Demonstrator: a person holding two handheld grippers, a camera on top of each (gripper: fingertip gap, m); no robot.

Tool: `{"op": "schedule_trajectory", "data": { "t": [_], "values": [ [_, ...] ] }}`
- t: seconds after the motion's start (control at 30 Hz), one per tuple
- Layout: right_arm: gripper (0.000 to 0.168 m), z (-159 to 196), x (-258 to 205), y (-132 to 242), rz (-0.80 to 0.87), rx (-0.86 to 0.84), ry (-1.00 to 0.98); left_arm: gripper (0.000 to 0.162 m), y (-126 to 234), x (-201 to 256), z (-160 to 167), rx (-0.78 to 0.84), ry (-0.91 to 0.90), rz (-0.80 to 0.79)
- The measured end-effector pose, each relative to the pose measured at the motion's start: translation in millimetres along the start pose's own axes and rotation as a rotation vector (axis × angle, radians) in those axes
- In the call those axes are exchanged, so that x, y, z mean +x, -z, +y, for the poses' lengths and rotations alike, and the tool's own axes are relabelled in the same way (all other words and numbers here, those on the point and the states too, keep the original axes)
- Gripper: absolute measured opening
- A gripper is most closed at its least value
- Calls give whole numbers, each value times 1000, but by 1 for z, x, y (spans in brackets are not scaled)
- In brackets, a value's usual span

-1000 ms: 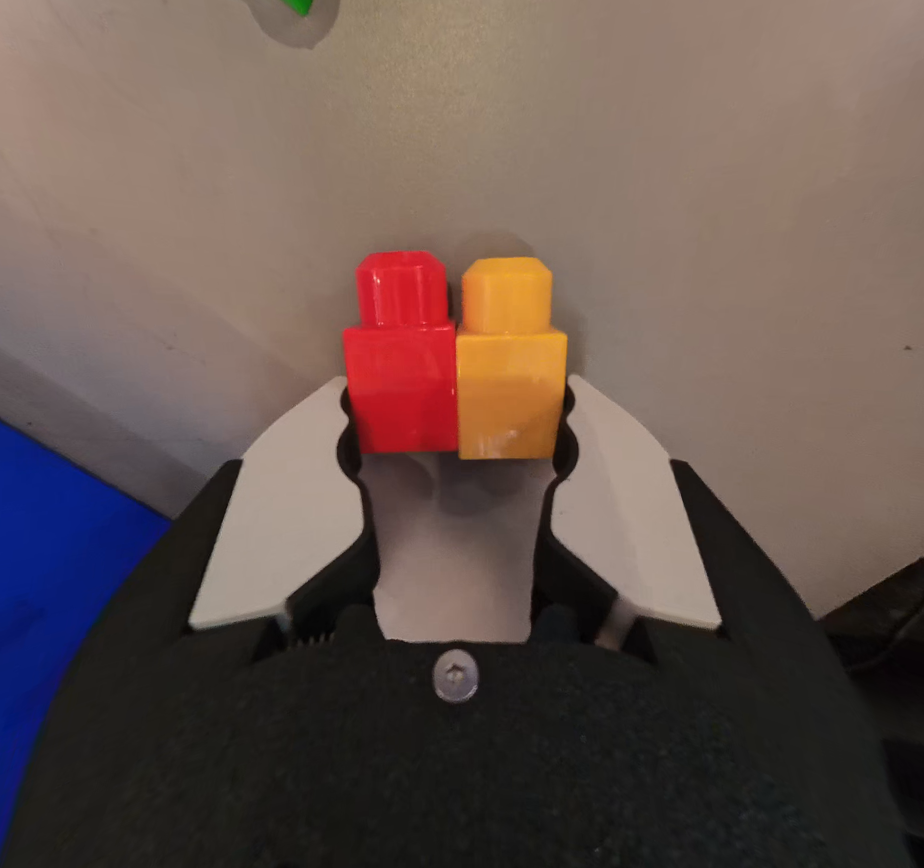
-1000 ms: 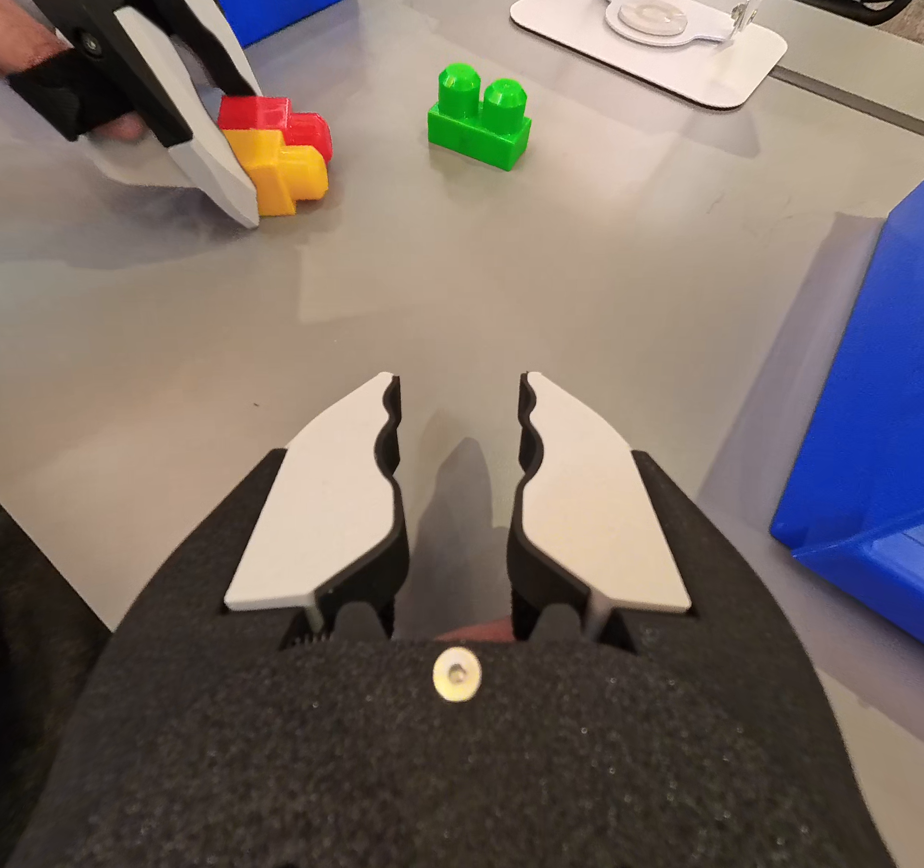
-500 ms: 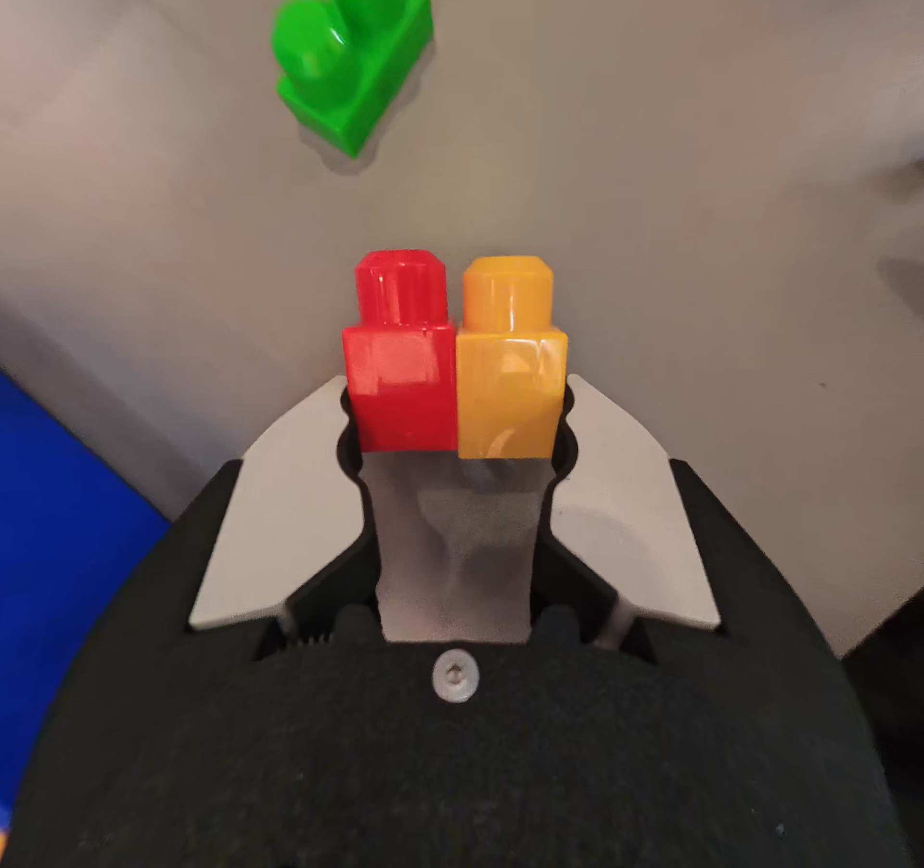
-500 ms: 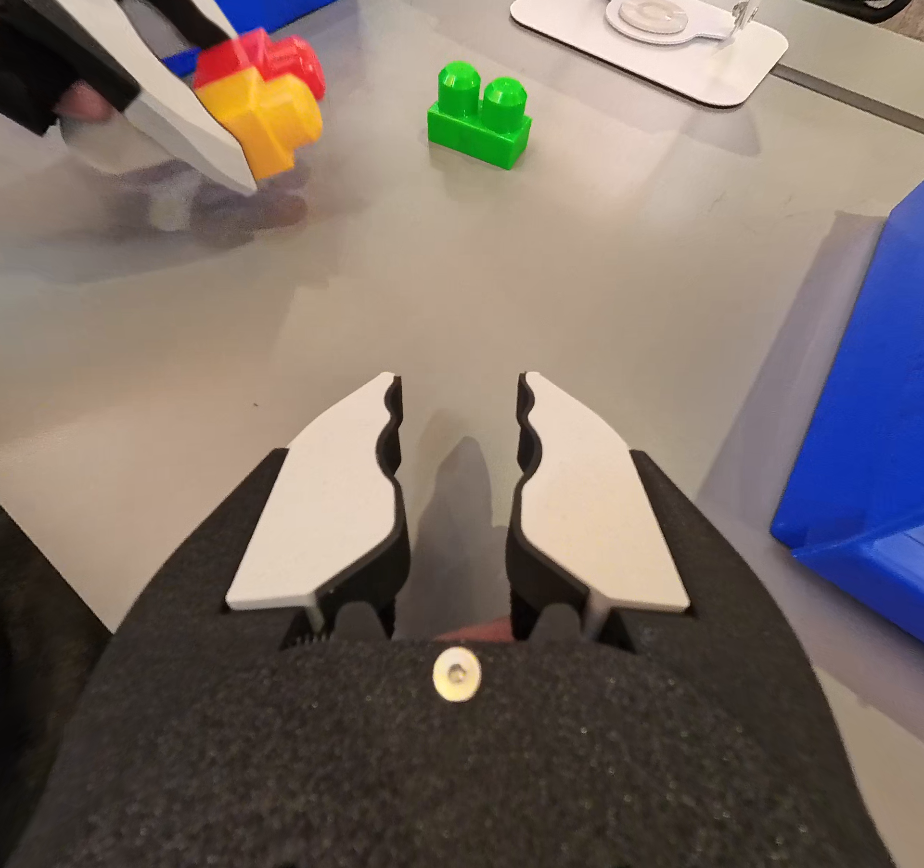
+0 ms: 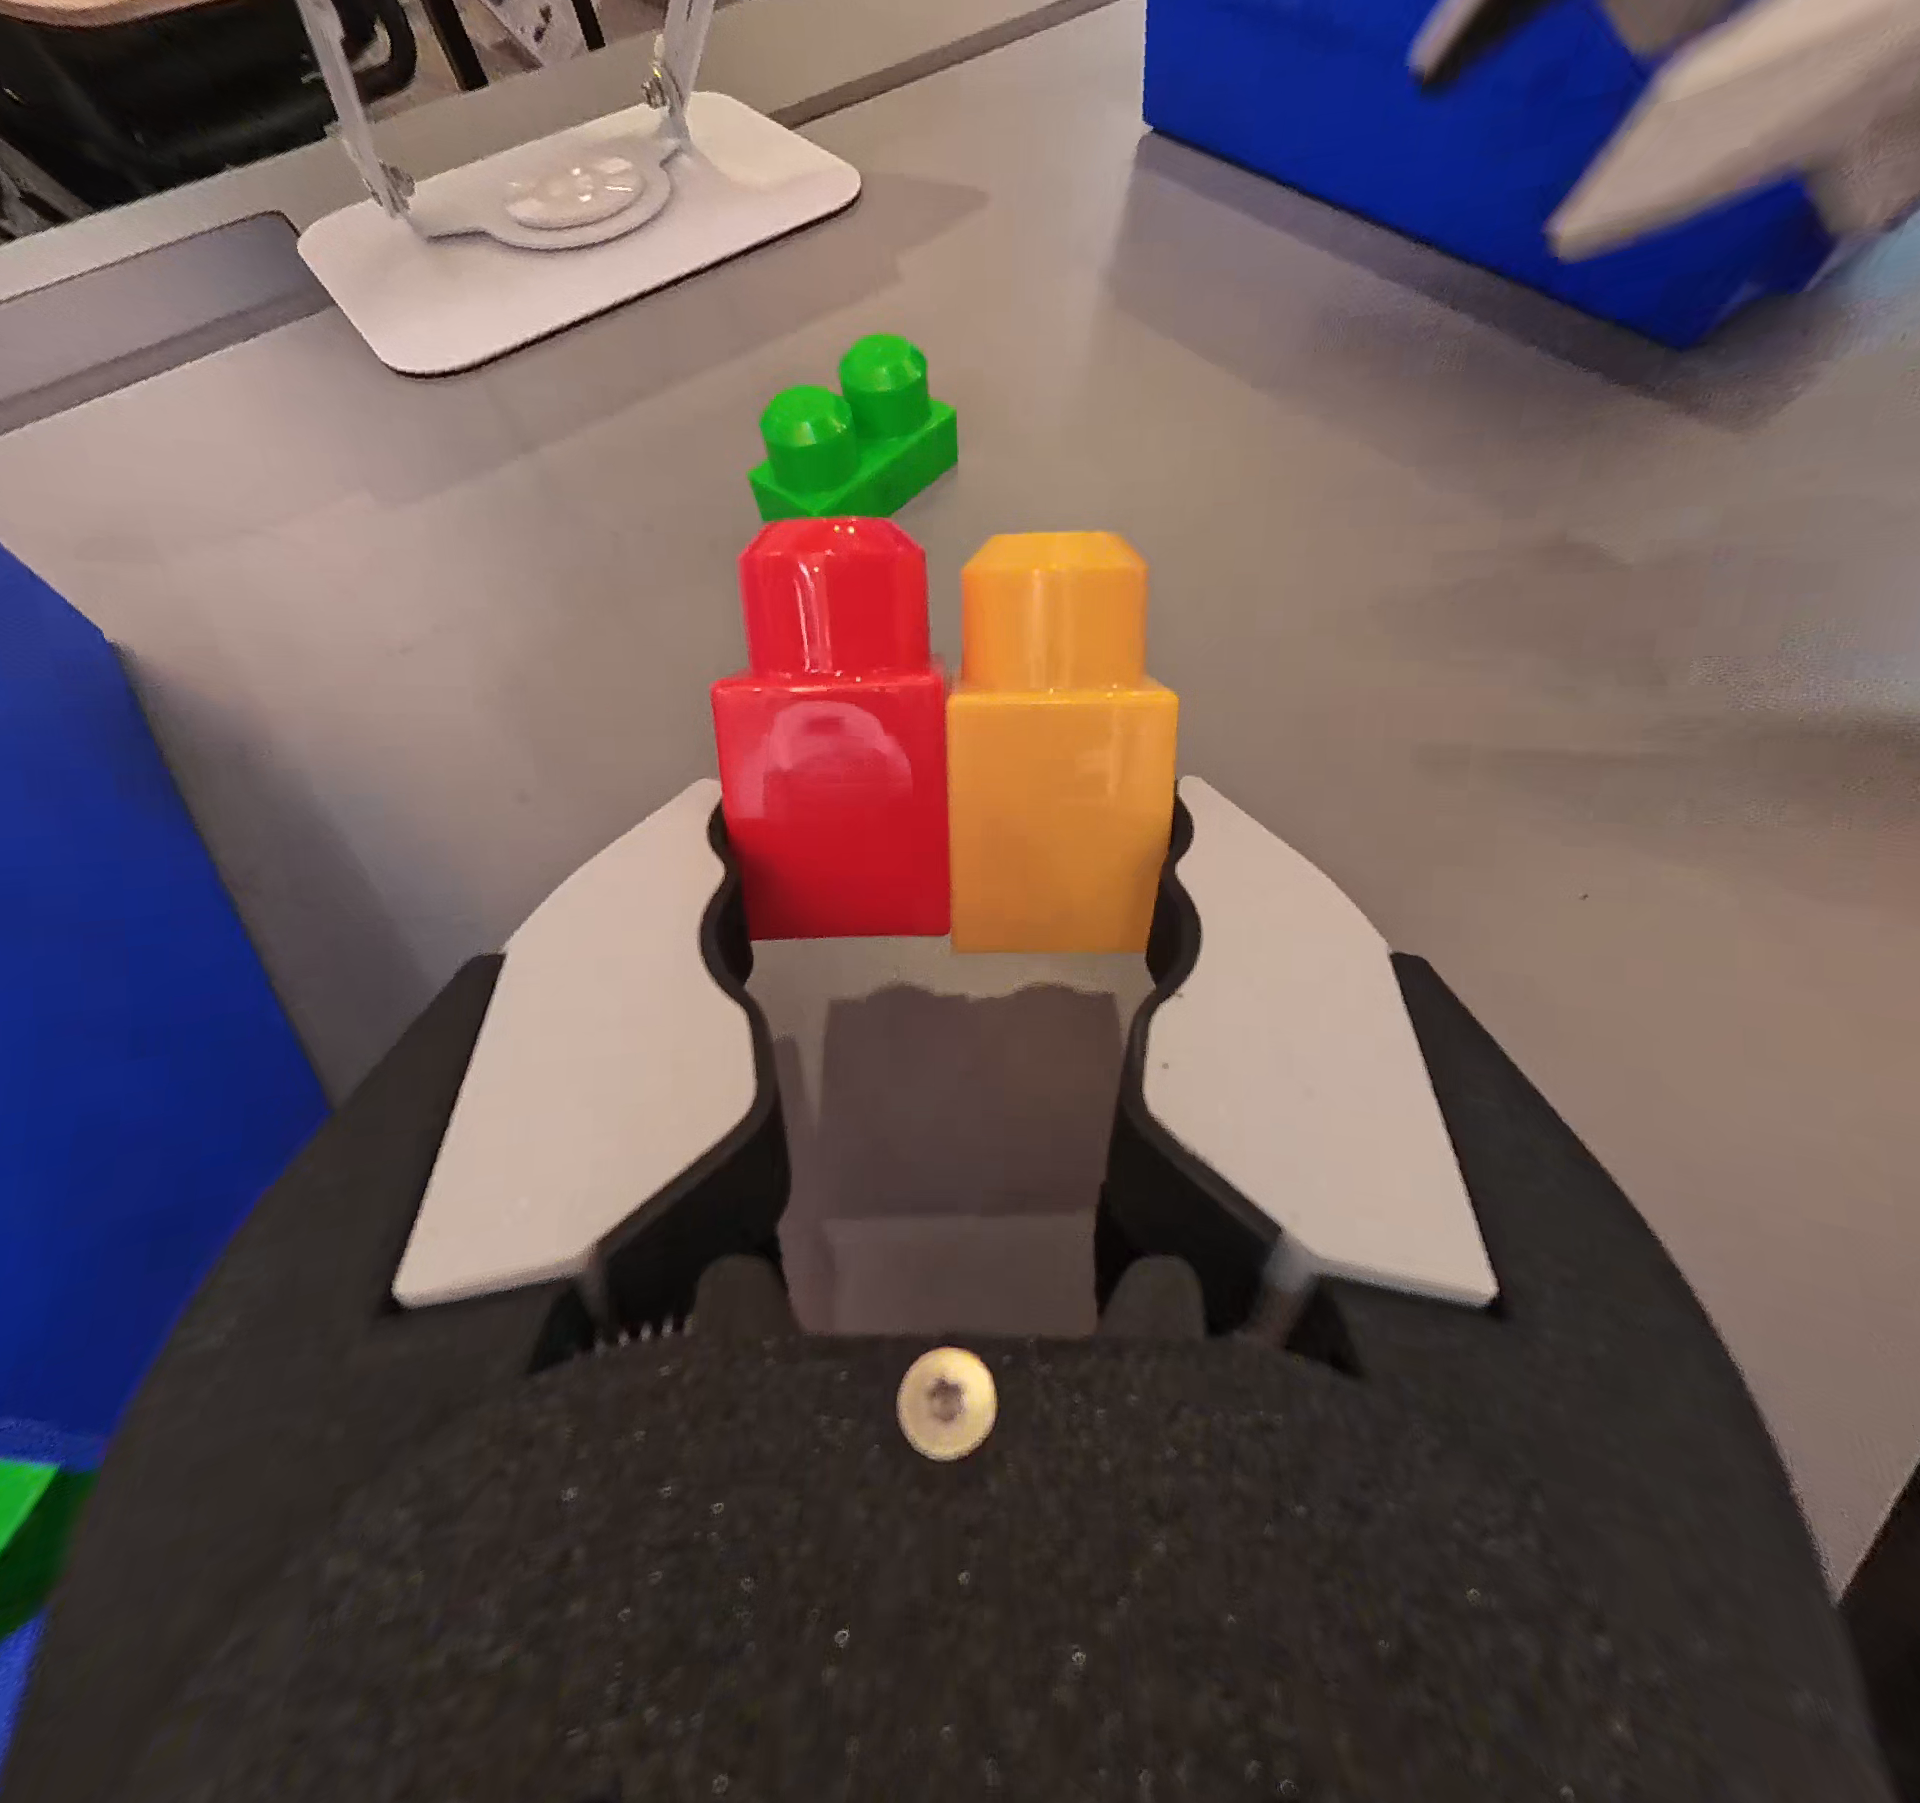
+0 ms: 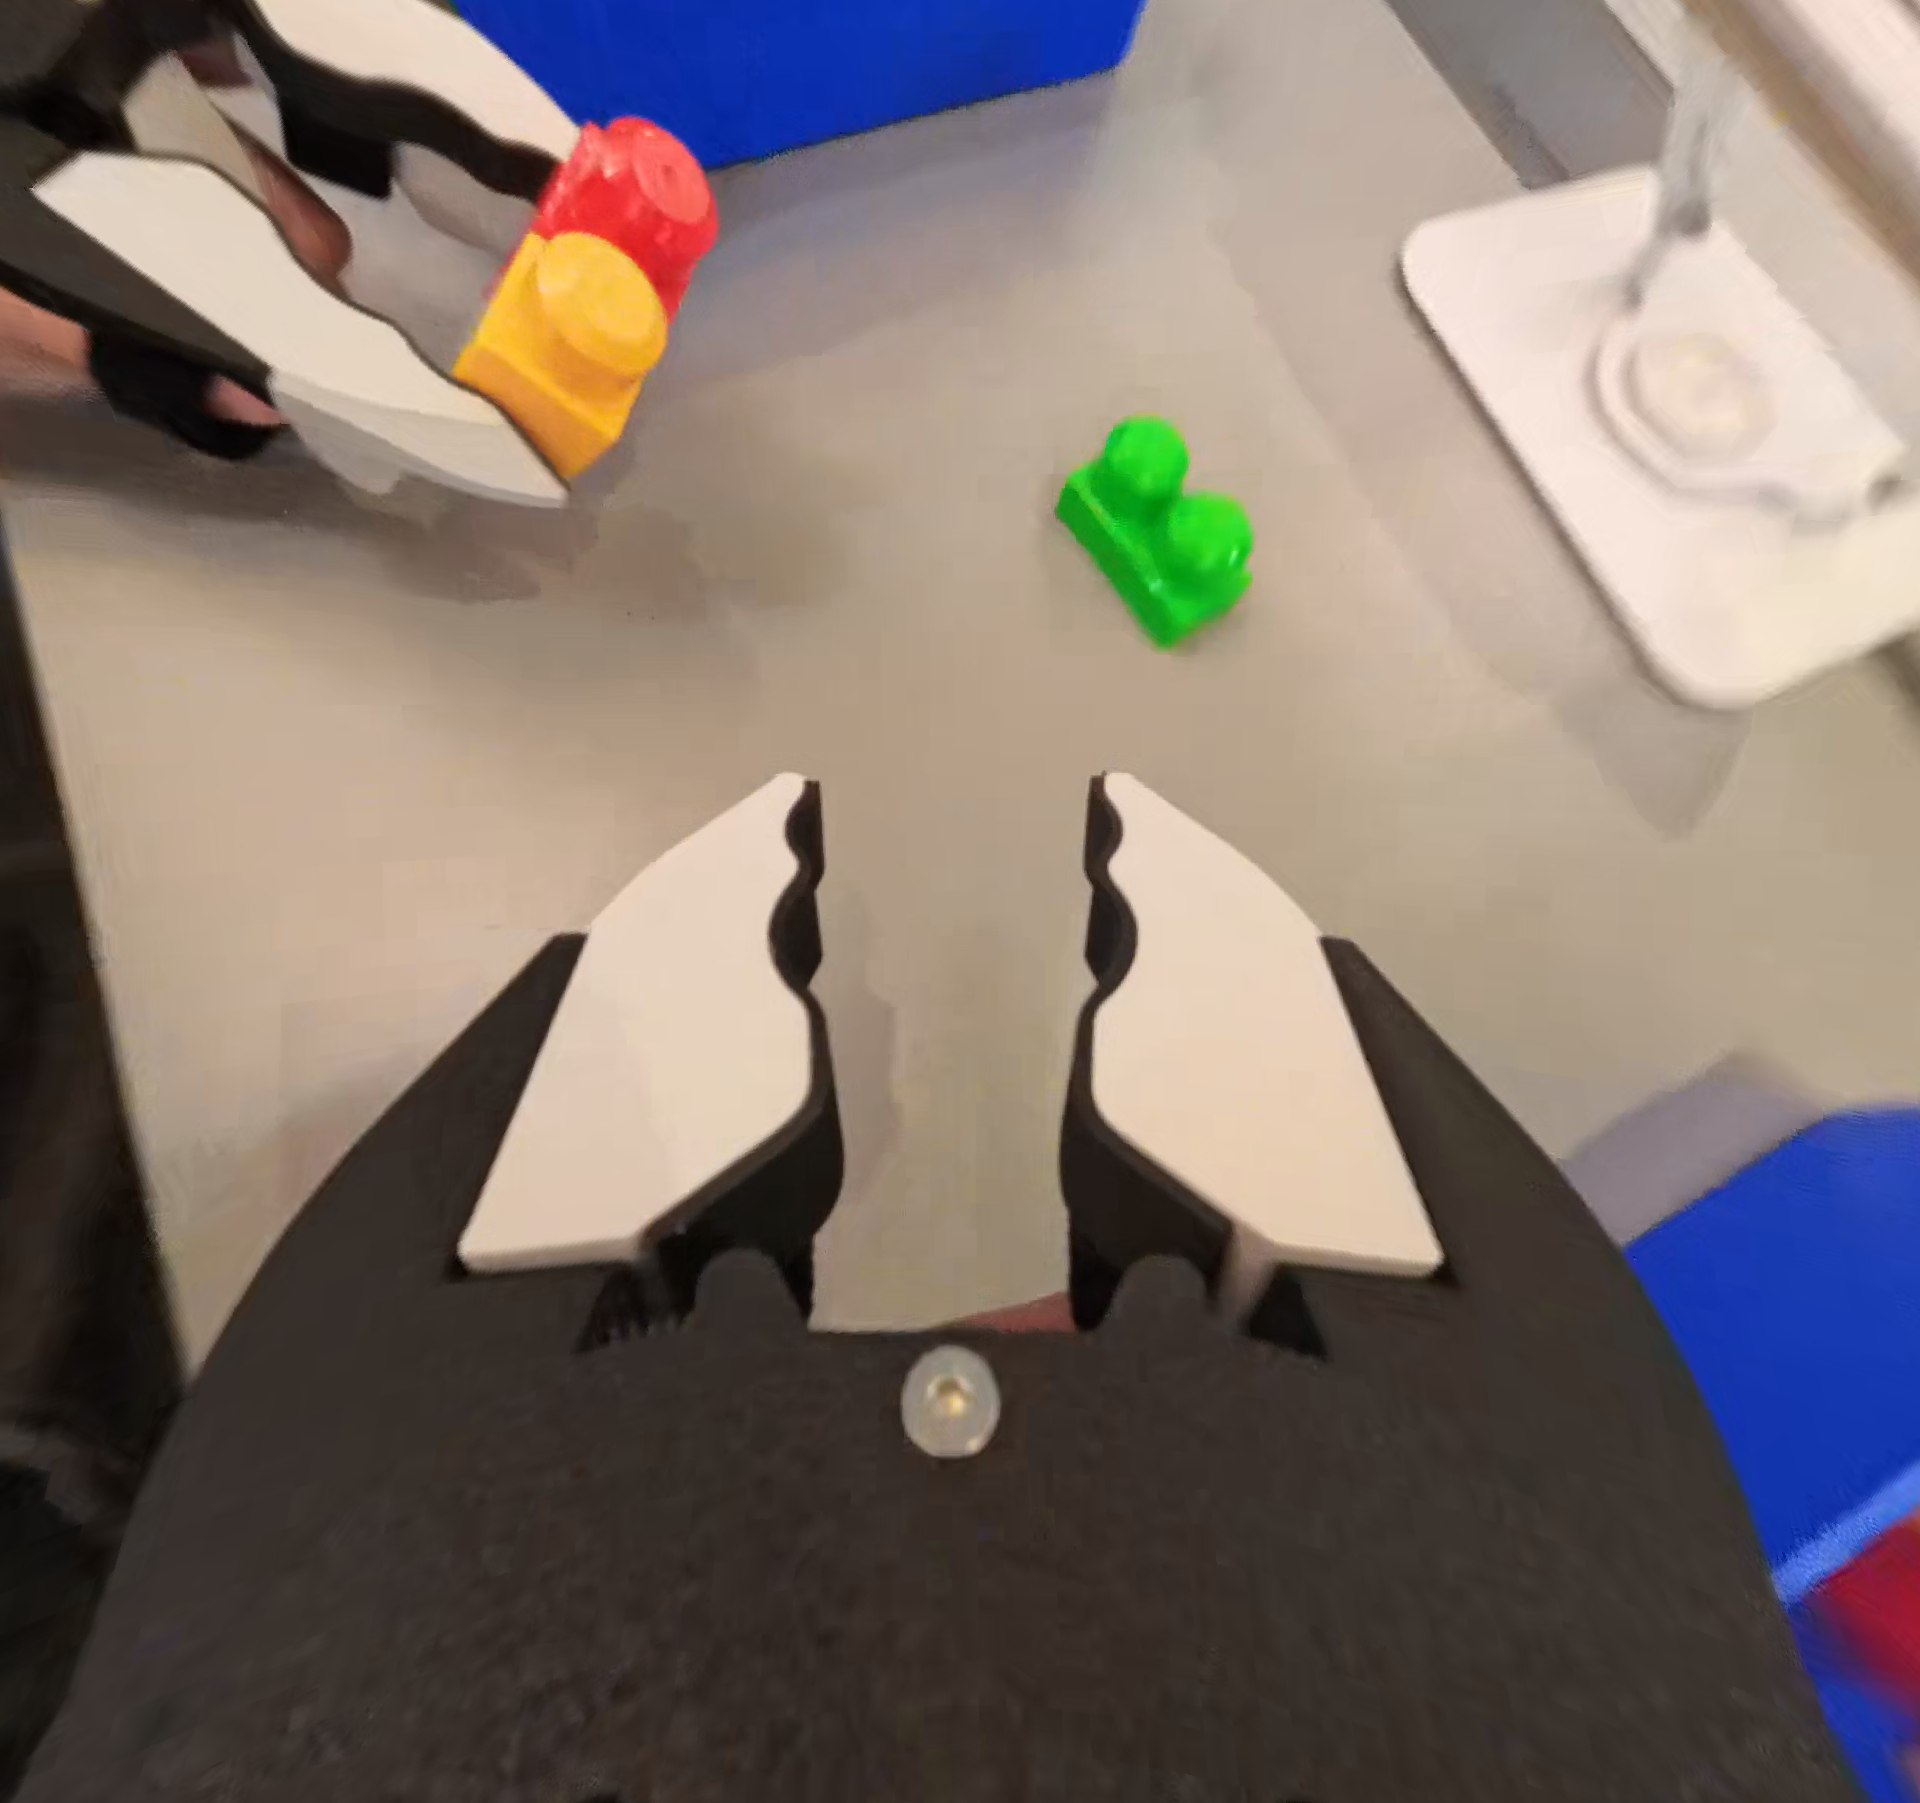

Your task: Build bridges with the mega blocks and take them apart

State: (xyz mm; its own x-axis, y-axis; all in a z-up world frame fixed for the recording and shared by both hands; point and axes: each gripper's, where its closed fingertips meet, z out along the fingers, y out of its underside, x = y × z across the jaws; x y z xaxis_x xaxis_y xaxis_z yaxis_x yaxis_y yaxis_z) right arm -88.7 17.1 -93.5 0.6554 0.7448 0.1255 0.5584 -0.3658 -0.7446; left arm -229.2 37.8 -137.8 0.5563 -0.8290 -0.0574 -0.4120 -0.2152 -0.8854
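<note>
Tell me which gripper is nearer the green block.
Unclear. The left gripper, shut on the red block and yellow block, and the open right gripper both face the green block.

The right gripper (image 6: 951,818) hangs empty over the grey counter (image 6: 831,693), its white fingers apart. Ahead lies a green two-stud plastic block (image 6: 1158,538). At upper left the left gripper (image 6: 540,319) clamps a red one-stud block (image 6: 634,205) and a yellow one-stud block (image 6: 566,340), pressed side by side above the counter.
</note>
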Motion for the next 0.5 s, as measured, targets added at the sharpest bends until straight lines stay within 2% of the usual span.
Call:
{"op": "schedule_trajectory", "data": {
  "t": [0.1, 0.17, 0.27, 0.37, 0.5],
  "values": [
    [49, -36, 30, -36, -51, -141, 246, 75, 5, 0, -1, 47, 30, -2],
    [49, -45, 42, -71, -111, -232, 342, 75, 11, -2, -4, 85, 41, -22],
    [49, -32, 57, -116, -165, -401, 430, 75, 18, 3, -8, 105, 63, 4],
    [48, -13, 61, -140, -208, -530, 466, 75, 25, 0, -12, 121, 57, -8],
    [45, -1, 62, -158, -221, -564, 466, 75, 27, 1, -8, 115, 74, 20]
  ]
}}
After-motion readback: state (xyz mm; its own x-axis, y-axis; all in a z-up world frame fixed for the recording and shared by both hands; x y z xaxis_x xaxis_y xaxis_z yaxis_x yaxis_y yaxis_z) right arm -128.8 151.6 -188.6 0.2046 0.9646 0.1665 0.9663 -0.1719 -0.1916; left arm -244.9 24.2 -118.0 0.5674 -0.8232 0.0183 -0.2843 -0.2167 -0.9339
